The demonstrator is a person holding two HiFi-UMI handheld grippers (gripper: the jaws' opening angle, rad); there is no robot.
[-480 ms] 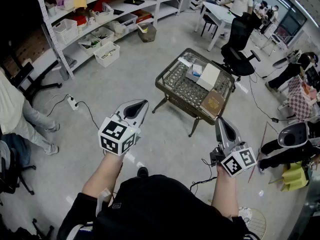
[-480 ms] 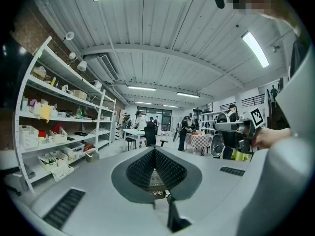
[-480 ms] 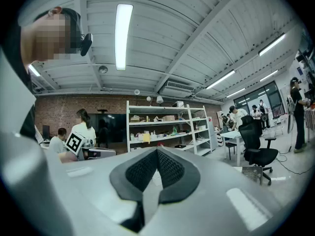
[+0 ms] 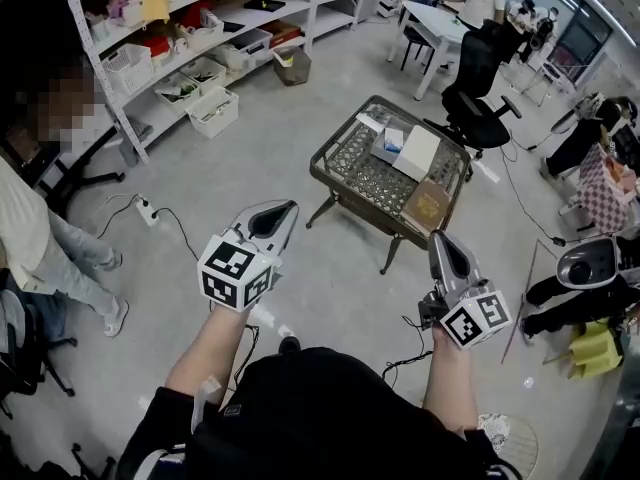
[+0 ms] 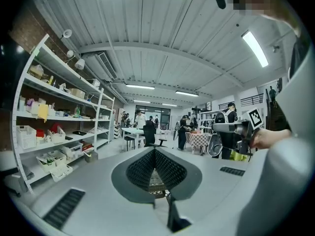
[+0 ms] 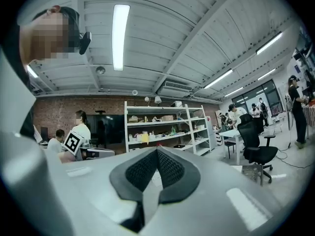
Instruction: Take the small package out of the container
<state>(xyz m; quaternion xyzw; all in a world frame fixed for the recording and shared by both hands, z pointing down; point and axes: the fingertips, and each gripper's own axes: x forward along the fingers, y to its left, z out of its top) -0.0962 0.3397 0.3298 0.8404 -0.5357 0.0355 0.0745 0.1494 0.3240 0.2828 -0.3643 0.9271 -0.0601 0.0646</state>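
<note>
In the head view a low wire-basket container on legs (image 4: 344, 171) stands on the floor ahead. It holds a small blue-and-white package (image 4: 389, 145), a white box (image 4: 419, 154) and a brown flat box (image 4: 427, 206). My left gripper (image 4: 284, 210) is held up at the lower left, short of the container, jaws shut and empty. My right gripper (image 4: 437, 241) hovers near the container's front right corner, also shut and empty. In the left gripper view the jaws (image 5: 154, 151) meet at the tips; in the right gripper view the jaws (image 6: 157, 151) do too.
White shelving (image 4: 190, 43) with bins lines the back left. A black office chair (image 4: 476, 108) and a white table (image 4: 440, 23) stand behind the container. A power strip with cable (image 4: 146, 207) lies on the floor at left. A person's legs (image 4: 70, 248) are at far left.
The view has shifted slightly; both grippers stay almost where they were, still shut. The person at far left has stepped a little.
</note>
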